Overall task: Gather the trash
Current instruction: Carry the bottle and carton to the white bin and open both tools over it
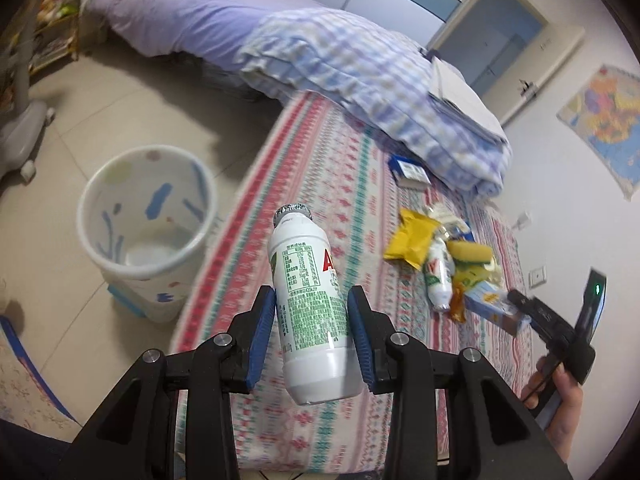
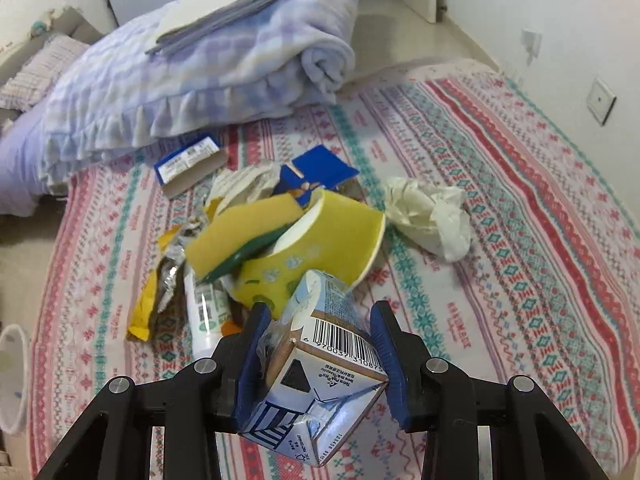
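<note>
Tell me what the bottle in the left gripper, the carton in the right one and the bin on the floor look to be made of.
Bottle: glossy white plastic, apparently, with a highlight on its side and a crimped foil cap.
Carton: coated paperboard, with printed barcode, folded seams and a sheen.
Bin: probably thin translucent plastic; light shows through its patterned wall.

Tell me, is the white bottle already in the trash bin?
No, the white bottle sits clamped in the left hand-held gripper above the bed, with the trash bin on the floor beside it.
</note>
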Tool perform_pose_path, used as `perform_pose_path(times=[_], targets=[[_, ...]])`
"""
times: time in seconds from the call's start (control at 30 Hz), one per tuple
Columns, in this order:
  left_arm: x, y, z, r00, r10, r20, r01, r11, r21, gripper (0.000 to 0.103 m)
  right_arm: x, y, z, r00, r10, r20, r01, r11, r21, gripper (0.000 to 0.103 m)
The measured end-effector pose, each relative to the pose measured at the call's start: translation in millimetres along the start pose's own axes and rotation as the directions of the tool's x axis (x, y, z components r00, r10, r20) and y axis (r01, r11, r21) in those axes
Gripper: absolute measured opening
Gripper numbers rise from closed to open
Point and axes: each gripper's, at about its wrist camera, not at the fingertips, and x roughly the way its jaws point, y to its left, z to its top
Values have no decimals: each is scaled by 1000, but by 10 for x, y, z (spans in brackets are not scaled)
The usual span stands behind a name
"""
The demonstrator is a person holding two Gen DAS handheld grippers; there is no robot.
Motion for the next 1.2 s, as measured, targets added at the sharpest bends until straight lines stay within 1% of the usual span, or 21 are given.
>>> perform_pose_path(times=[0.07,0.17,0.23,0.33,0.43,0.5,0.57,0.63,0.7,0.77,0.8,0.87,0.9,0.93,1.03,1.07,1.13,1.2], targets=[[6,127,40,1000,-12,-2,11,999,-35,40,-18,-40,0,1000,29,8,-29,999,17,45],[2,226,70,1000,-22,-2,22,999,-43,40,-32,-35,-13,998,58,23,-58,998,24,45],[-16,280,106,999,-32,4,32,998,-50,40,-55,44,-13,997,65,29,-66,998,12,45],[-102,413,162,999,-36,30,38,997,-60,40,-169,268,1,995,59,75,-55,998,-44,45],[-169,585,258,998,-25,61,30,996,-81,40,-360,539,3,989,41,144,-25,993,-111,45],[-201,715,336,997,-6,82,14,995,-98,40,-473,774,-18,982,63,180,-34,986,-163,45],[-225,887,417,993,40,115,-26,993,-119,40,-521,1004,-61,976,115,186,-75,976,-207,45],[-196,1051,488,988,92,128,-74,987,-141,40,-534,1286,-121,968,188,168,-143,958,-248,45],[-155,1262,535,985,127,121,-101,975,-200,40,-494,1665,-222,952,277,126,-229,925,-303,45],[-83,1470,579,987,128,97,-97,958,-271,40,-430,1938,-318,942,324,84,-280,900,-335,45],[-37,1538,595,989,119,84,-89,951,-296,40,-364,2160,-395,933,356,47,-317,878,-358,45],[44,1585,622,991,117,68,-91,946,-310,40,-256,2447,-516,917,399,6,-367,848,-383,45],[82,1588,635,990,128,63,-102,946,-307,40,-177,2618,-585,908,418,-15,-390,832,-395,45],[119,1579,639,988,140,58,-116,945,-306,40,-140,2721,-624,904,427,-28,-402,825,-398,45],[245,1640,684,989,142,42,-121,940,-320,40,72,3046,-740,875,475,-95,-472,793,-384,45],[316,1668,708,990,137,34,-118,937,-330,40,162,3191,-764,870,480,-114,-484,785,-387,45],[437,1733,730,992,128,5,-118,931,-345,41,267,3388,-803,867,480,-136,-491,774,-400,45],[534,1800,726,990,139,-29,-140,924,-357,43,415,3621,-863,864,475,-168,-498,755,-427,45]])
